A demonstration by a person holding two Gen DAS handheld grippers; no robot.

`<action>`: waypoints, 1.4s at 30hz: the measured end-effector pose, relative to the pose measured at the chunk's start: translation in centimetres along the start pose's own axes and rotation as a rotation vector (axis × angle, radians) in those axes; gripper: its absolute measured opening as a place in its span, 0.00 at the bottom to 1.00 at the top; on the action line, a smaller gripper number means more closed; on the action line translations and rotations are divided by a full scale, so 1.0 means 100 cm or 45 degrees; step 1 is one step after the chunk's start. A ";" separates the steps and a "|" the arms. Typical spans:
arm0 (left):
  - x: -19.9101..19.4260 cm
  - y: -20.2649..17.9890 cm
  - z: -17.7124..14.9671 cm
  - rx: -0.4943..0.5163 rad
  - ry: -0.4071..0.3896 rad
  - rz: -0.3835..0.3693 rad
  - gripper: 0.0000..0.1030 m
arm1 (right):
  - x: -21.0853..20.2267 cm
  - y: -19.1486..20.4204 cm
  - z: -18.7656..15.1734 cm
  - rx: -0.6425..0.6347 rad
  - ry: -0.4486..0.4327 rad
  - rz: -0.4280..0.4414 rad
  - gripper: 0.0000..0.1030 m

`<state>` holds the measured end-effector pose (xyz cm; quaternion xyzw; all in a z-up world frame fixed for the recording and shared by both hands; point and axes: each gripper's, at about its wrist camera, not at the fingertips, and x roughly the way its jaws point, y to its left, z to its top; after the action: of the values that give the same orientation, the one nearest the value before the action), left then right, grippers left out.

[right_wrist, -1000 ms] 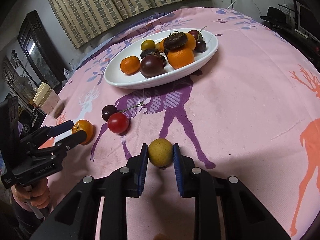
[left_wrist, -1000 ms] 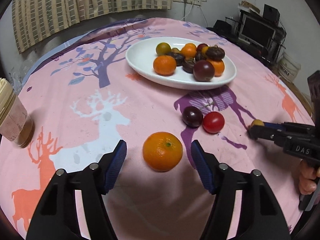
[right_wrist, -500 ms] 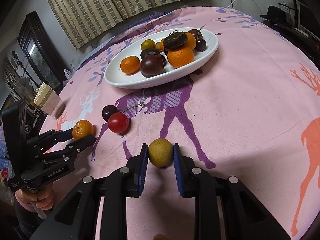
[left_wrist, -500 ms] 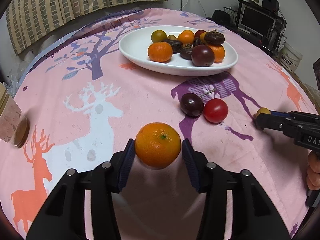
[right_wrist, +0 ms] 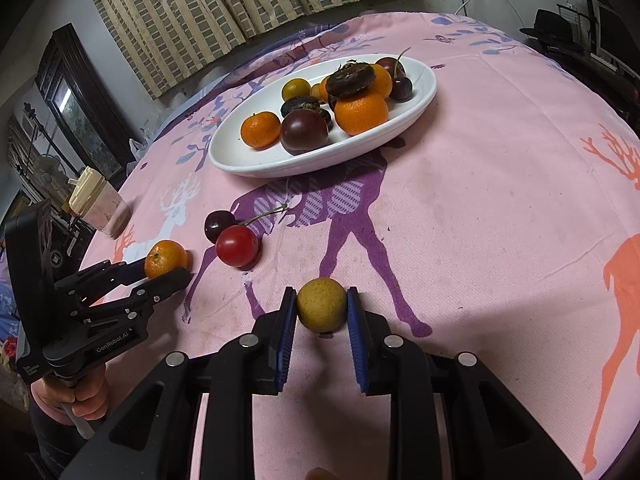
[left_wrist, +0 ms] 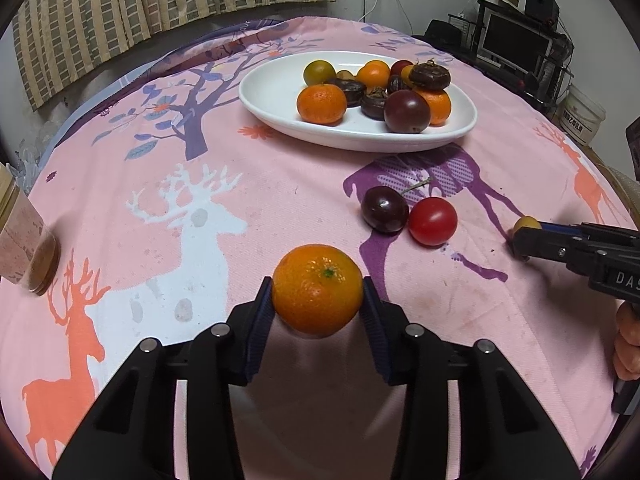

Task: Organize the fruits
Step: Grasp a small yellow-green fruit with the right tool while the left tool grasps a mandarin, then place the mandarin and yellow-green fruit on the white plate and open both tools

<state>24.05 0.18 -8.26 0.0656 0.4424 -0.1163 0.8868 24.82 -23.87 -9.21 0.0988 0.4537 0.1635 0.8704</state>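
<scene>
My left gripper [left_wrist: 317, 300] has its jaws closing on an orange mandarin [left_wrist: 318, 280], and both blue pads touch its sides, low over the pink deer-print cloth. The right wrist view shows the same mandarin [right_wrist: 165, 258] between the left gripper's [right_wrist: 168, 269] fingers. My right gripper [right_wrist: 322, 309] is shut on a small yellow-green fruit [right_wrist: 321, 312] near the cloth. A white oval plate [left_wrist: 272, 92] farther back holds several mandarins and dark fruits. A dark cherry [left_wrist: 384, 209] and a red cherry tomato [left_wrist: 433, 221] lie side by side between the plate and the grippers.
A lidded jar [left_wrist: 24, 240] stands at the table's left edge. A striped curtain hangs behind the table, and a monitor and shelves stand at the back right. A hand [right_wrist: 76, 396] grips the left gripper's handle at the table's near left.
The left jaws have narrowed from wide open around the mandarin to touching both its sides. The right gripper and its yellow-green fruit have kept still.
</scene>
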 end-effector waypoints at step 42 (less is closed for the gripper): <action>0.072 0.027 0.197 -0.243 -0.154 0.107 0.60 | 0.053 0.021 0.183 -0.165 -0.342 -0.207 0.59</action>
<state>44.15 -2.64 -2.16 -0.0077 0.3940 -0.0401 0.9182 42.33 -20.39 -2.19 0.0264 0.3282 0.1069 0.9382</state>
